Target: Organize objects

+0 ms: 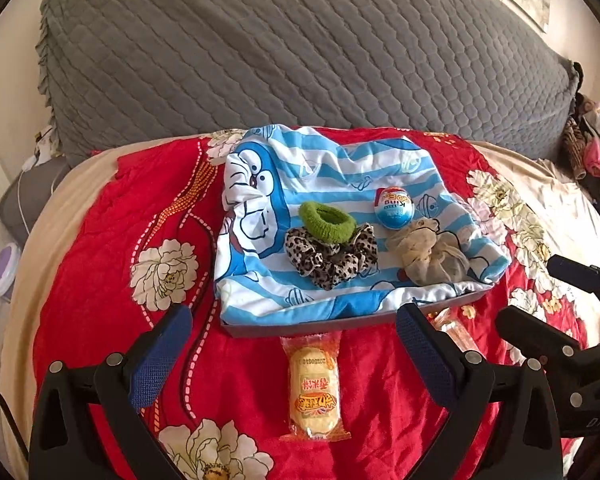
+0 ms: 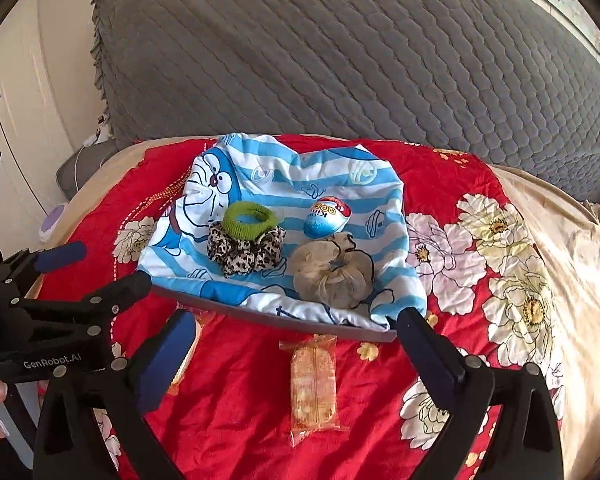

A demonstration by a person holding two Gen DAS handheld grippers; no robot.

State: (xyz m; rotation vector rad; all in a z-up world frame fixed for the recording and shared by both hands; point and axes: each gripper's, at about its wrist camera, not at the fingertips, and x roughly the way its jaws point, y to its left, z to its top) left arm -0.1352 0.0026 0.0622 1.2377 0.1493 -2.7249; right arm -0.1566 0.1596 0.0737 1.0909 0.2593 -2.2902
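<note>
left wrist view: the left gripper (image 1: 294, 354) hangs above the red floral quilt (image 1: 100, 248), its blue-padded fingers (image 1: 162, 356) spread wide and grasping nothing. between them on the quilt lies a yellow snack cake (image 1: 315, 386) in a clear wrapper. just beyond it sits a flat tray (image 1: 300, 325) covered by a blue-and-white striped cartoon cloth (image 1: 324, 168). on the cloth are a green hair tie (image 1: 327, 222) resting against a leopard scrunchie (image 1: 332, 260), a blue egg-shaped candy (image 1: 393, 208), and a beige scrunchie (image 1: 428, 256) just in front of the egg. a second wrapped snack (image 1: 454, 330) peeks out behind the right-hand finger. the right gripper (image 1: 540, 300) shows at the right edge.

right wrist view: the right gripper (image 2: 296, 354) is likewise spread wide and empty over the quilt (image 2: 240, 400), with an orange wrapped snack bar (image 2: 314, 386) lying between its fingers (lengthwise, near the tray's front edge). the tray (image 2: 260, 314), cloth (image 2: 300, 168), green hair tie (image 2: 251, 220), leopard scrunchie (image 2: 244, 254), egg candy (image 2: 327, 216) and beige scrunchie (image 2: 332, 276) appear beyond. the left gripper (image 2: 100, 266) reaches in from the left, released.
</note>
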